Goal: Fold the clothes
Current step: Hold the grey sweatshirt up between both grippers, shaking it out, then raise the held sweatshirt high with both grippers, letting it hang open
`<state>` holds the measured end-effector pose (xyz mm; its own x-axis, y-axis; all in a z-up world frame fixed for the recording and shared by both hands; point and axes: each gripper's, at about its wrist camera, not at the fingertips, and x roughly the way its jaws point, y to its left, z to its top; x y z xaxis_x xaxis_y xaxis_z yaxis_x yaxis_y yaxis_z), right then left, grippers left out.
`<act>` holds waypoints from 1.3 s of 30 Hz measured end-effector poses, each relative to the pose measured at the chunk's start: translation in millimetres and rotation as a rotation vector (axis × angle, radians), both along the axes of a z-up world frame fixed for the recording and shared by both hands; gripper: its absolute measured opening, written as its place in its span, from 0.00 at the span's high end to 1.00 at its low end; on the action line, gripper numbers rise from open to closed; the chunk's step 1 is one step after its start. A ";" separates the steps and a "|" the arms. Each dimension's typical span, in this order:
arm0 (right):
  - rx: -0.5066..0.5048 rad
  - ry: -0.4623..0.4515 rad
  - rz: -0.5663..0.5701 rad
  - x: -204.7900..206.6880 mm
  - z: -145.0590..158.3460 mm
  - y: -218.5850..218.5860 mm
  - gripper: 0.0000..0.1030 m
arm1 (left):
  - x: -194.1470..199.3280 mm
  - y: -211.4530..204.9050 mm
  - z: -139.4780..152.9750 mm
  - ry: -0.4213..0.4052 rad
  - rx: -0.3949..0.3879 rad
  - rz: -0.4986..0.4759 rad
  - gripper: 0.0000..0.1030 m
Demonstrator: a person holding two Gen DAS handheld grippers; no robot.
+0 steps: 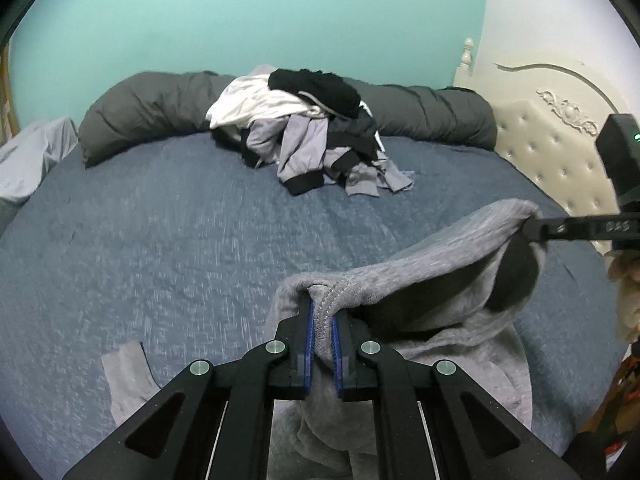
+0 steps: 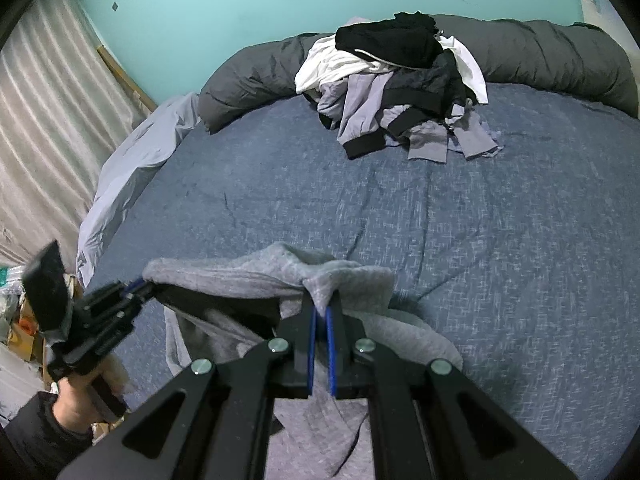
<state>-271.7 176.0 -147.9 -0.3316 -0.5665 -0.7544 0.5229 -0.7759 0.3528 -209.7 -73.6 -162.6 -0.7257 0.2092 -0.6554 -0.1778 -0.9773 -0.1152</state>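
In the lower middle of the left wrist view, the left gripper [image 1: 322,312] has its two blue-padded fingers closed on the ribbed hem of a grey knitted garment [image 1: 432,280]. At the right edge of the same view the right gripper [image 1: 530,227] pinches another part of that edge, so the cloth hangs between the two like an open pocket with a dark inside. The right wrist view shows the same: the right gripper's fingers [image 2: 314,312] are closed on a fold of the grey cloth in the lower middle, and the left gripper [image 2: 138,286] holds the edge at the lower left, with a hand [image 2: 80,396] under it. The garment is lifted at its top edge above the blue bedspread [image 1: 180,240], while its lower part sags down toward the bottom of the frame. It looks soft, thick and rather light, with no stiffness, so it will probably droop and bunch wherever it is not held. The thick hem seems the best place to grip, because the seam should slip less than the loose knit. A pile of unfolded clothes [image 2: 400,80] lies in the upper middle, against a dark grey rolled duvet [image 2: 540,48].
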 end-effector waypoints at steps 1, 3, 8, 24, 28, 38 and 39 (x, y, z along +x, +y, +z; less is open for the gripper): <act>-0.002 -0.003 0.009 1.4 -3.4 -0.4 0.96 | 1.2 0.5 2.3 0.005 0.003 -0.003 0.93; 0.002 -0.007 0.019 3.4 -8.8 -2.5 0.96 | 2.2 0.3 5.2 0.008 0.011 -0.006 0.93; -0.010 -0.036 0.015 9.4 -23.6 -0.1 0.96 | 4.9 5.5 8.5 0.016 0.004 -0.021 0.93; -0.139 0.109 -0.032 31.1 47.7 33.6 0.96 | 22.3 11.1 76.5 0.124 -0.011 -0.041 0.93; -0.178 0.197 -0.044 42.4 106.9 43.0 0.96 | 29.6 9.9 131.5 0.202 -0.020 -0.039 0.93; -0.258 0.437 -0.043 95.2 284.5 61.3 0.96 | 77.0 12.5 304.3 0.444 -0.046 -0.043 0.93; -0.263 0.465 -0.040 102.6 303.4 63.0 0.96 | 84.0 12.3 320.6 0.466 -0.050 -0.042 0.93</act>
